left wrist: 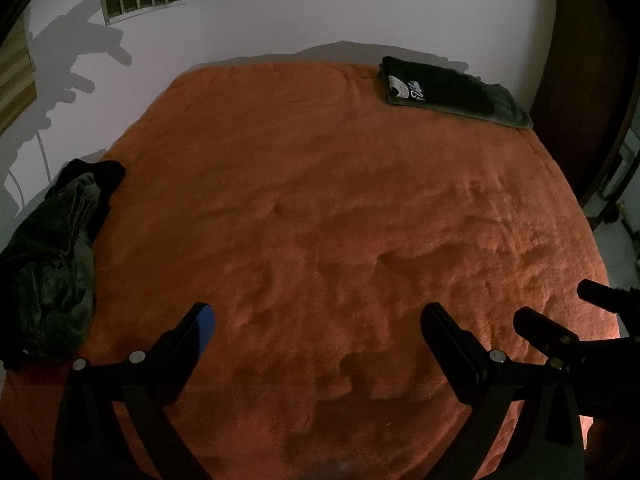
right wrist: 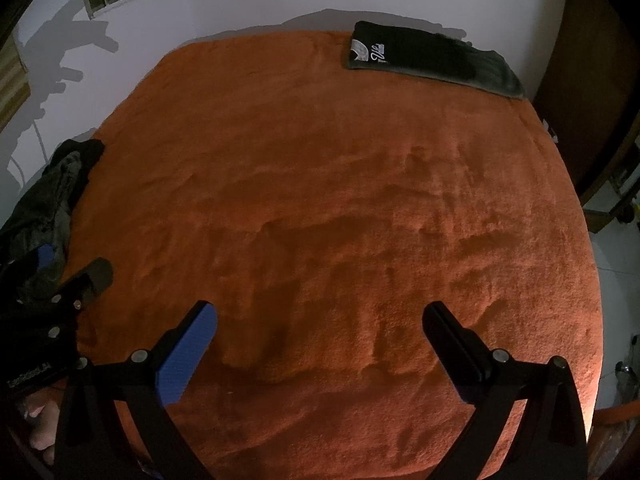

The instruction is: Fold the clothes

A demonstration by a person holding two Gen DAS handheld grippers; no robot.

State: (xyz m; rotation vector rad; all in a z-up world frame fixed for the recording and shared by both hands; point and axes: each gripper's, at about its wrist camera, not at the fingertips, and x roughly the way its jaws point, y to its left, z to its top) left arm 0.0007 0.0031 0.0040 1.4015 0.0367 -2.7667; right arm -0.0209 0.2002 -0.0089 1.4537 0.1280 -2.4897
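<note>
spread gripper (left wrist: 316,316) over bare orange blanket (left wrist: 320,184)

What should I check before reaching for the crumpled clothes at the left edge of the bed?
1. Left gripper empty with jaws wide: ok.
2. Right gripper empty with jaws wide: ok.
3. Crumpled pile within sight at the left edge of the orange blanket: ok.
4. Which garment in the pile lies on top and where its edge is: cannot tell, the pile is dark and bunched.
5. Middle of the blanket free for spreading a garment: ok.
6. Folded stack in the far right corner, apart from the working area: ok.
</note>
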